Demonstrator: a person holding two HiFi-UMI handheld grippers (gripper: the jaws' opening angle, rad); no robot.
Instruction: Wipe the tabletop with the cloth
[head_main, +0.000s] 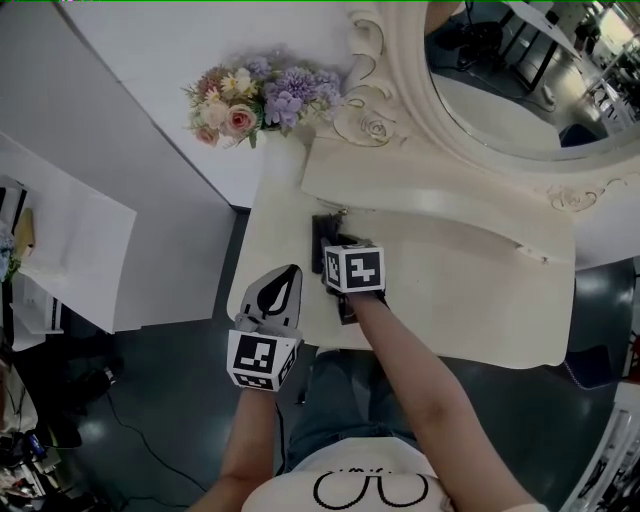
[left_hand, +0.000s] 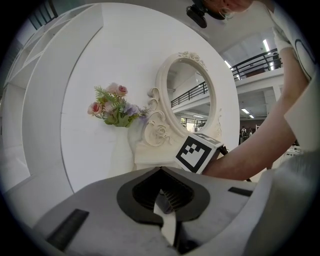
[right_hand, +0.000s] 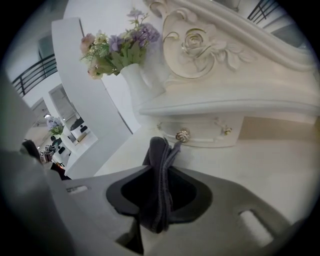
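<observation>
My right gripper (right_hand: 159, 205) pinches the cloth (right_hand: 161, 160); I should press it flat and sweep the tabletop (head_main: 450, 290) toward three o'clock. My left gripper (left_hand: 164, 212) is closed on nothing.

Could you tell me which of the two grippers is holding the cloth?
The right gripper: its jaws are shut on the dark grey cloth. The left gripper has its jaws together with nothing between them.

Cloth (right_hand: 159, 150) on tabletop (head_main: 470, 290), pinched between right gripper's (right_hand: 161, 171) jaws, just before the drawers (right_hand: 202, 131). Left gripper (head_main: 288, 275) to the left of it, over the tabletop's front left edge. Flowers (head_main: 262, 100) at back left, beside the mirror (head_main: 500, 80). Mirror behind and above the drawers.
</observation>
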